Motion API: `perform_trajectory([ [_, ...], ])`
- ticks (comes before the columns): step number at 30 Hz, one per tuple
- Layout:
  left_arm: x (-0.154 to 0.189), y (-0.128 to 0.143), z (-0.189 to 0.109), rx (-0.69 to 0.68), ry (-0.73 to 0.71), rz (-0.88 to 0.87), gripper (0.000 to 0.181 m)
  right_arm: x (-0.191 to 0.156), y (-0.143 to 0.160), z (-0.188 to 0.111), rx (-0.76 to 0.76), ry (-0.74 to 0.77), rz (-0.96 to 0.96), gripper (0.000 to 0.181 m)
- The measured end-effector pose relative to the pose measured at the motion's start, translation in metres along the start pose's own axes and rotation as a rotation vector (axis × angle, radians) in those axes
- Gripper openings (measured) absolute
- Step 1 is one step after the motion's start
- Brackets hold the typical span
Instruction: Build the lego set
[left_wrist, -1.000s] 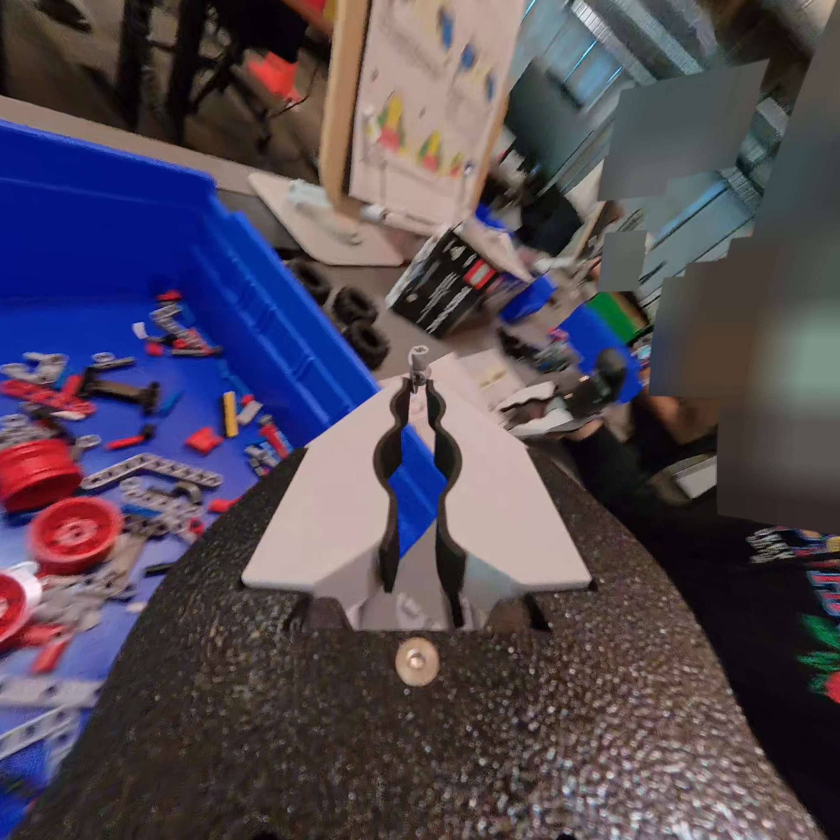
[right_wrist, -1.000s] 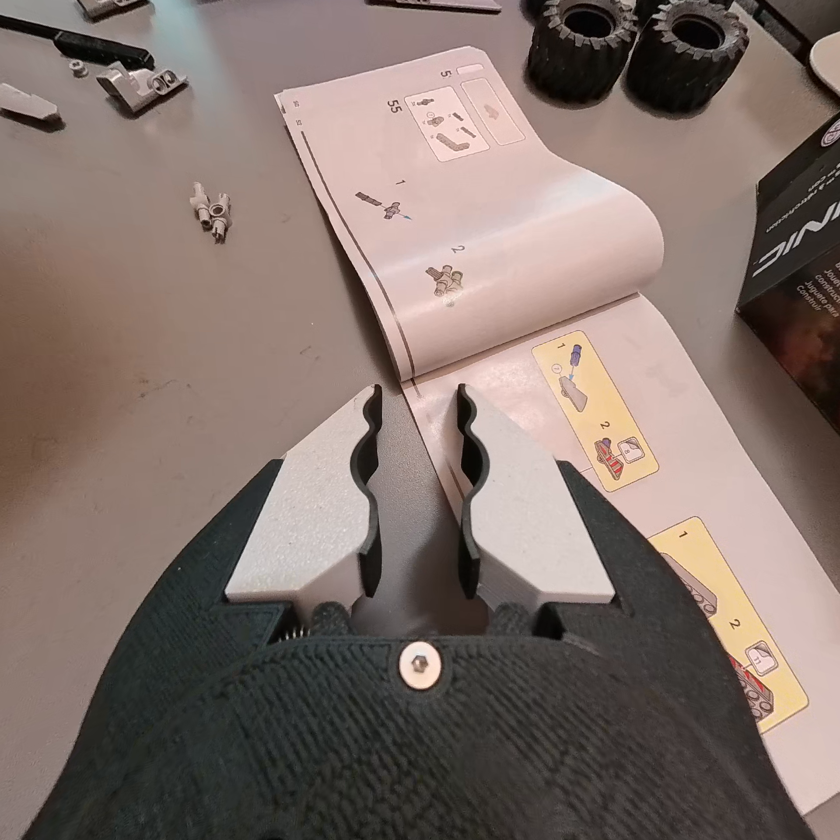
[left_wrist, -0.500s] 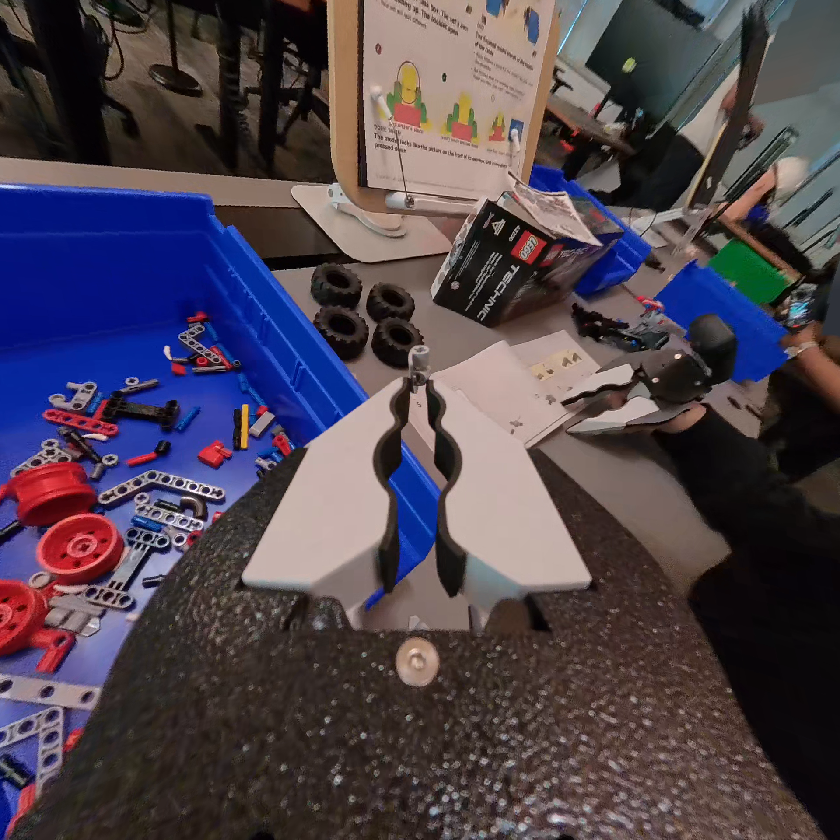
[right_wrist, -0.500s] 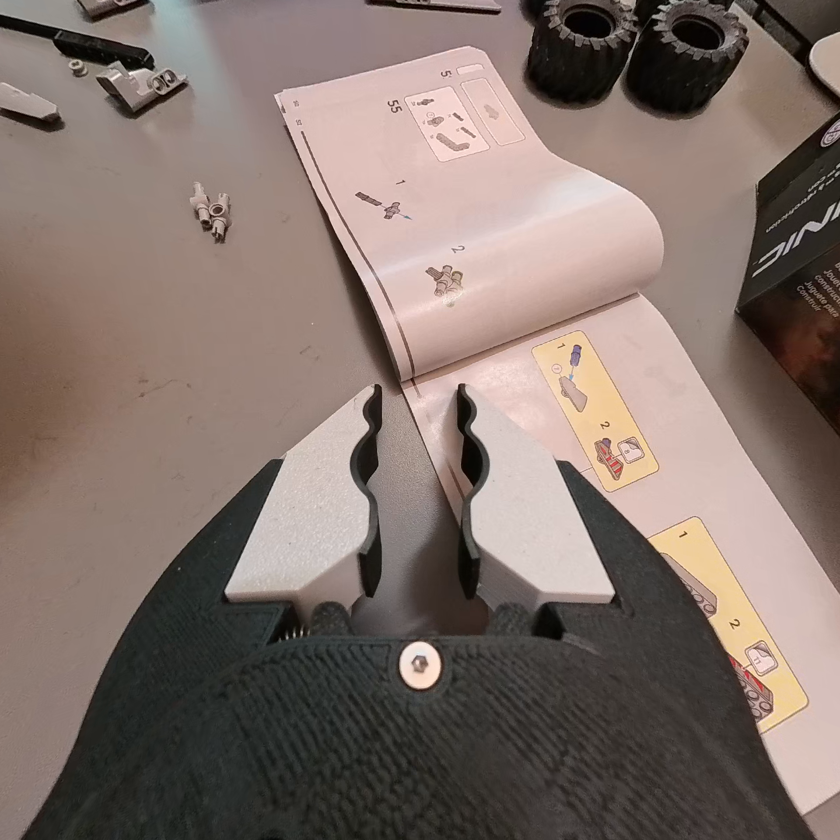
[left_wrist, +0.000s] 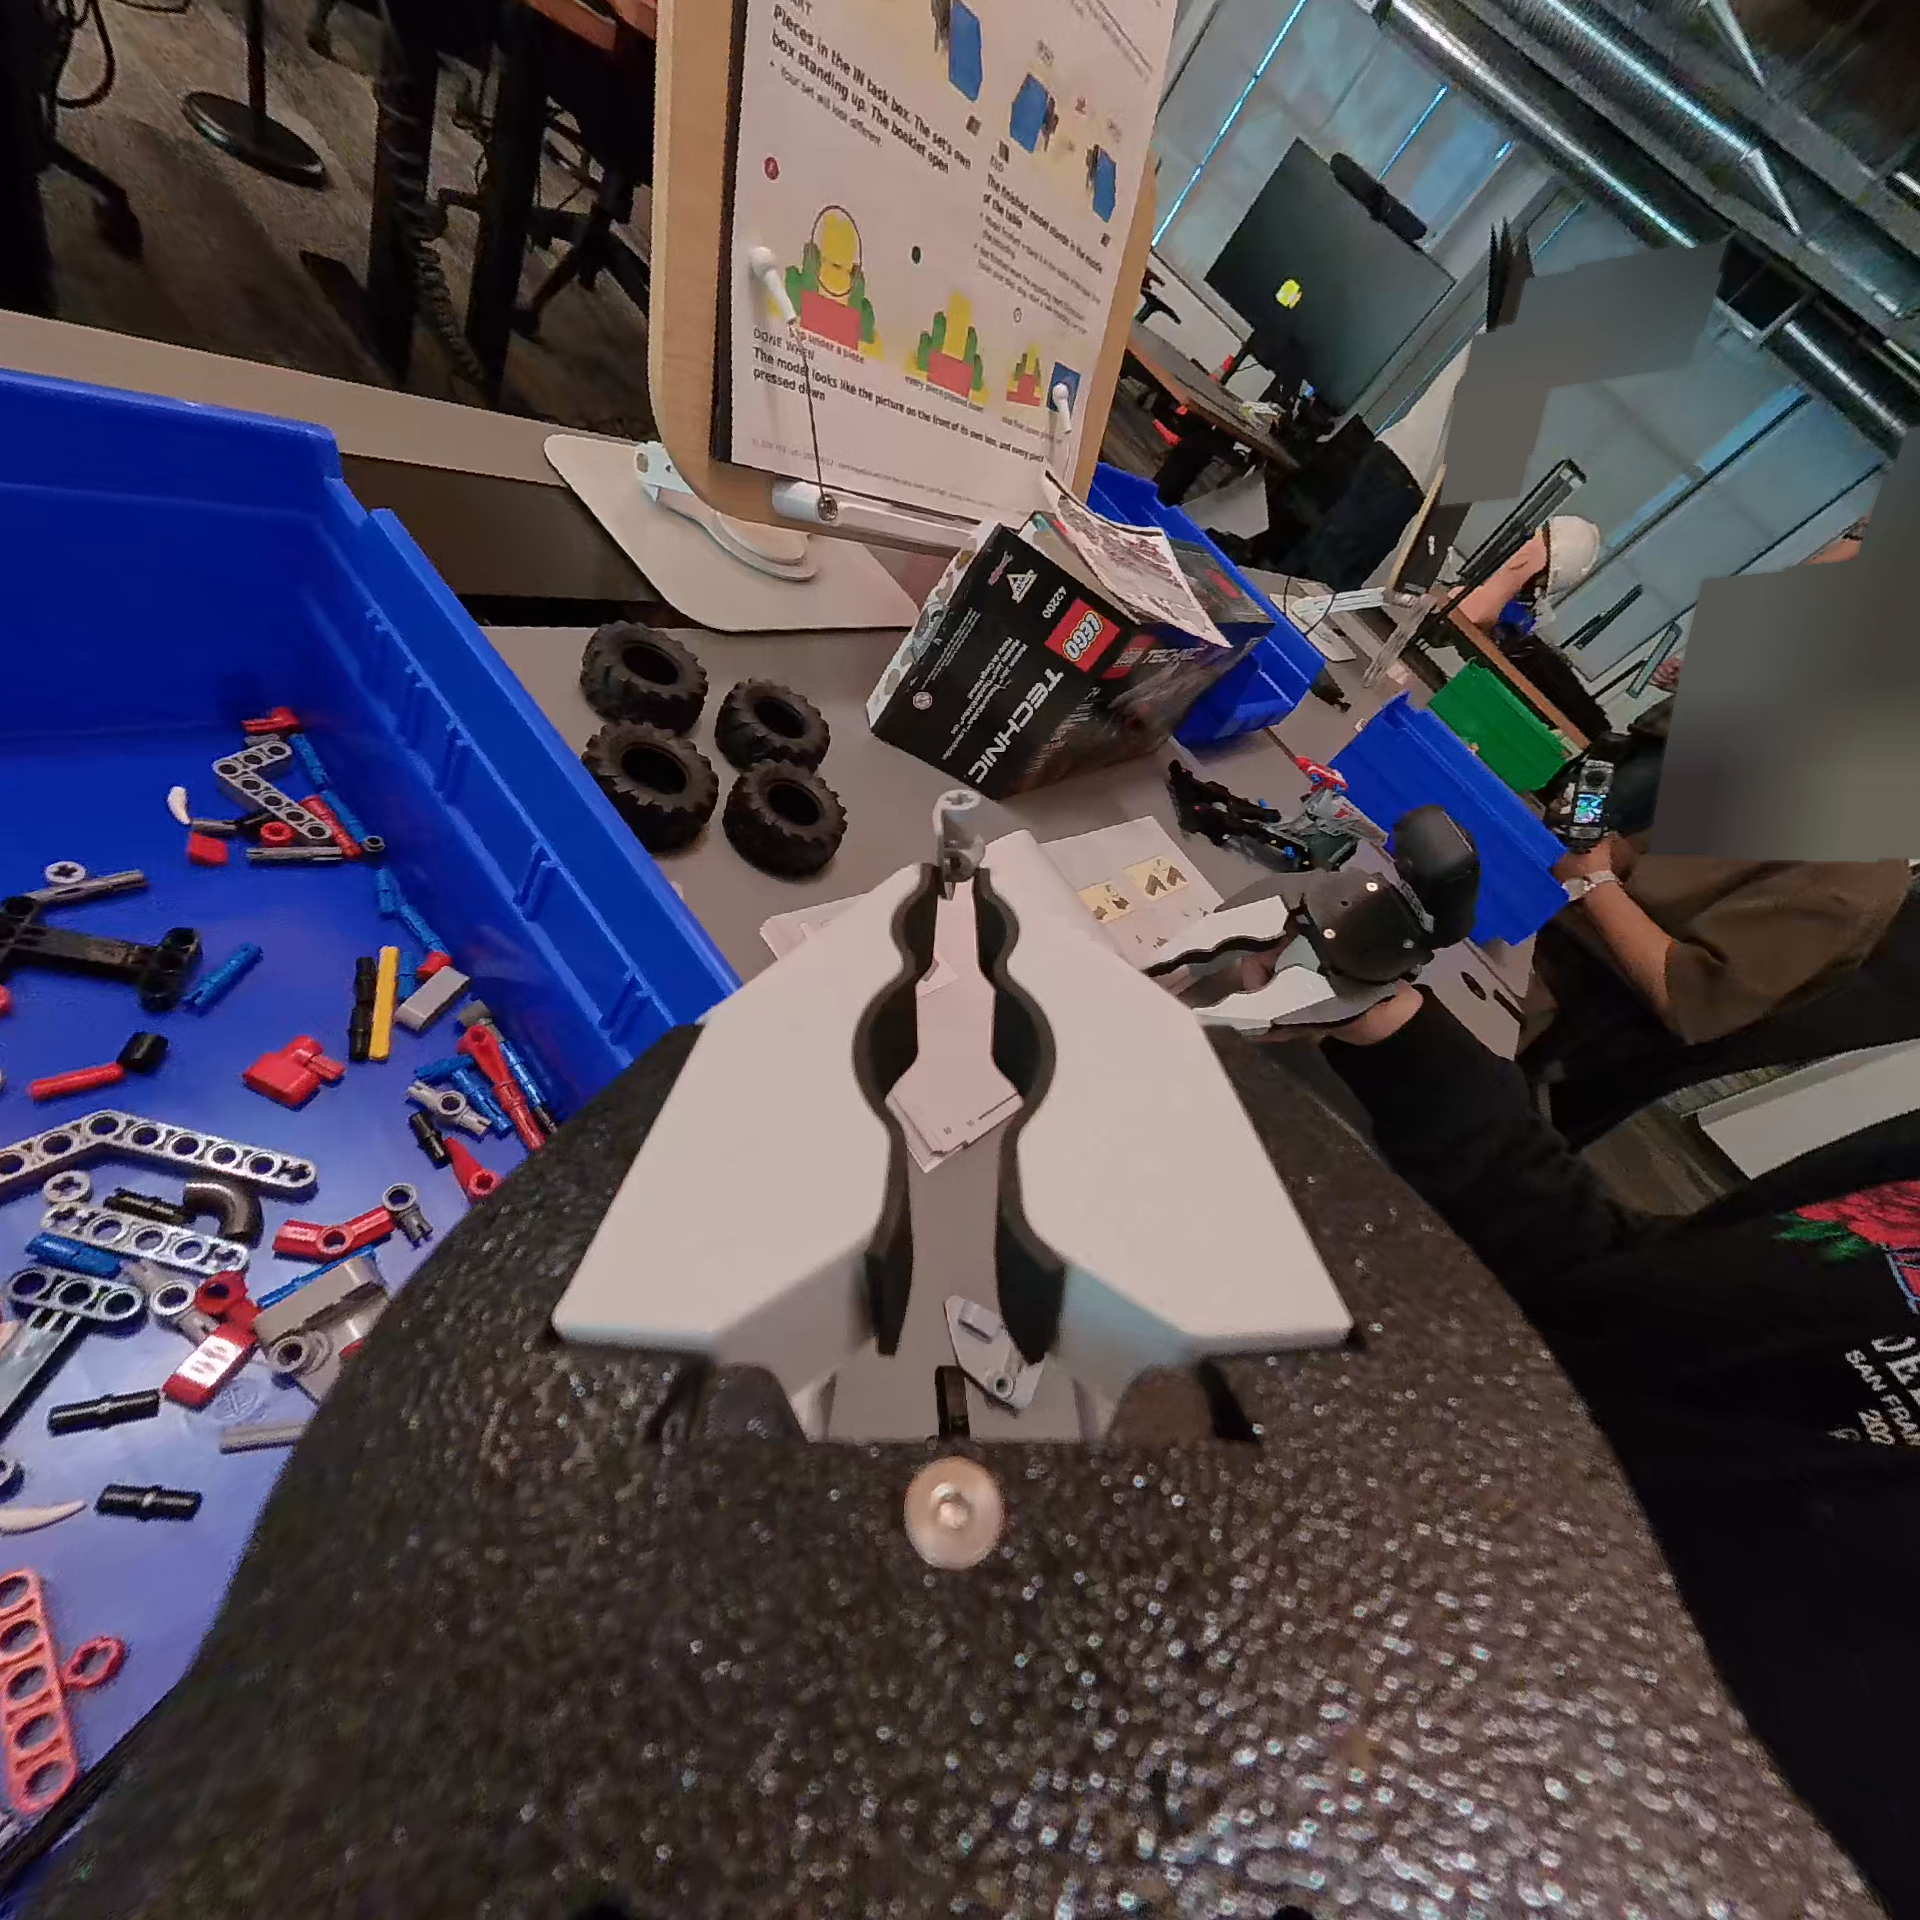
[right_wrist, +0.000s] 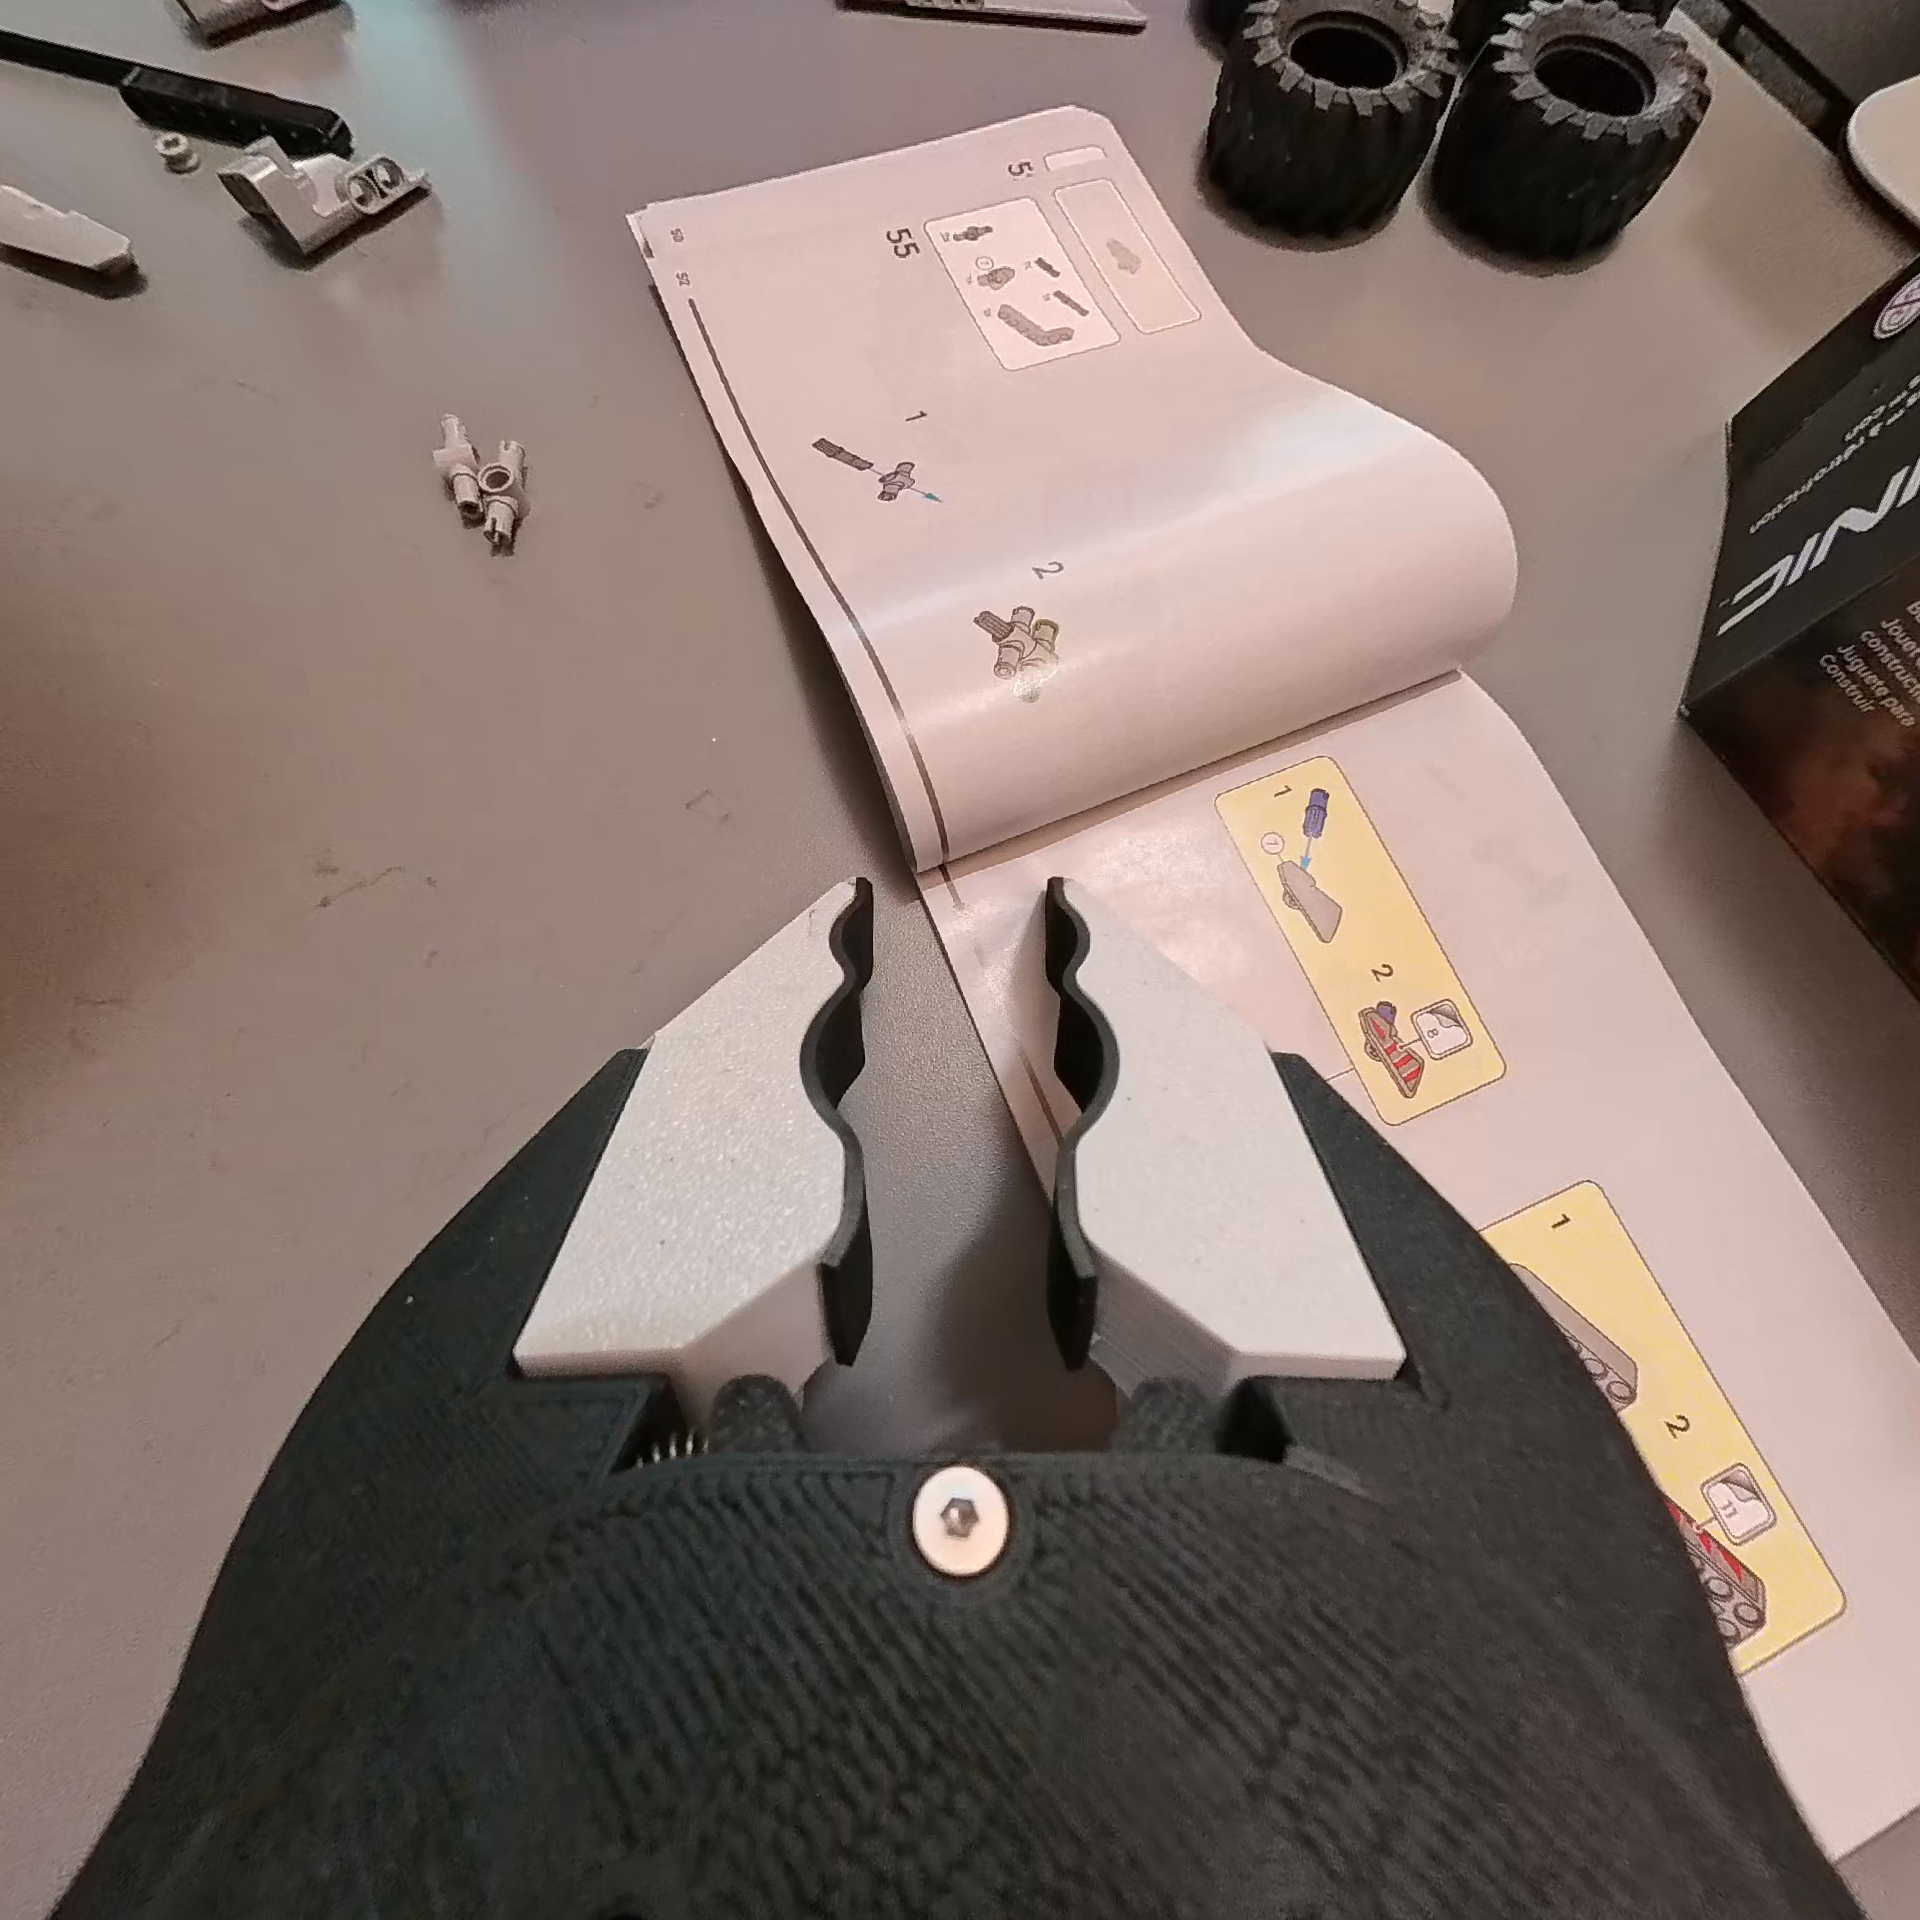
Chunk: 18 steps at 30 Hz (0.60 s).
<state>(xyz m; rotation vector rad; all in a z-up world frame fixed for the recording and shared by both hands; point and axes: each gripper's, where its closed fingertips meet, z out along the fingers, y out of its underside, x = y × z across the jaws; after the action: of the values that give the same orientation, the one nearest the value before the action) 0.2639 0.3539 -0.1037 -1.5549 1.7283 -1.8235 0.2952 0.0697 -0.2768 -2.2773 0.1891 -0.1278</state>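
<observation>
My left gripper (left_wrist: 957, 876) is shut on a small light grey connector piece (left_wrist: 958, 823) that sticks up from its tips, held in the air past the right wall of the blue parts bin (left_wrist: 540, 831). My right gripper (right_wrist: 954, 896) is open and empty, low over the left edge of the open instruction booklet (right_wrist: 1122, 499); it also shows in the left wrist view (left_wrist: 1236, 966). A small grey pin assembly (right_wrist: 483, 478) lies on the table left of the booklet. Several loose red, blue, grey and black pieces (left_wrist: 260, 1039) lie in the bin.
Black tyres (left_wrist: 717, 758) stand beside the bin, two of them in the right wrist view (right_wrist: 1455, 114). The black set box (left_wrist: 1049, 665) stands behind the booklet. A grey angled piece (right_wrist: 322, 192) and a black beam (right_wrist: 229, 104) lie at the table's far left. A standing sign board (left_wrist: 904, 260) is behind. The gap from one gripper's tips to the other's is roughly 35 cm.
My left gripper has swung and tilted while it keeps hold of the grey connector, bringing the table and tyres into view. My right gripper has not moved.
</observation>
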Motion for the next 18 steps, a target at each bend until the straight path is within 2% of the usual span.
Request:
perform_trajectory([
  [7,0.001,0.0,0.002,-0.002,0.01,-0.005,0.005,0.0,0.0,0.0,0.0,-0.001,0.001,0.032],
  [18,-0.023,0.011,-0.006,-0.09,-0.105,0.051,0.004,0.0,0.0,0.0,0.0,-0.001,0.005,0.031],
])
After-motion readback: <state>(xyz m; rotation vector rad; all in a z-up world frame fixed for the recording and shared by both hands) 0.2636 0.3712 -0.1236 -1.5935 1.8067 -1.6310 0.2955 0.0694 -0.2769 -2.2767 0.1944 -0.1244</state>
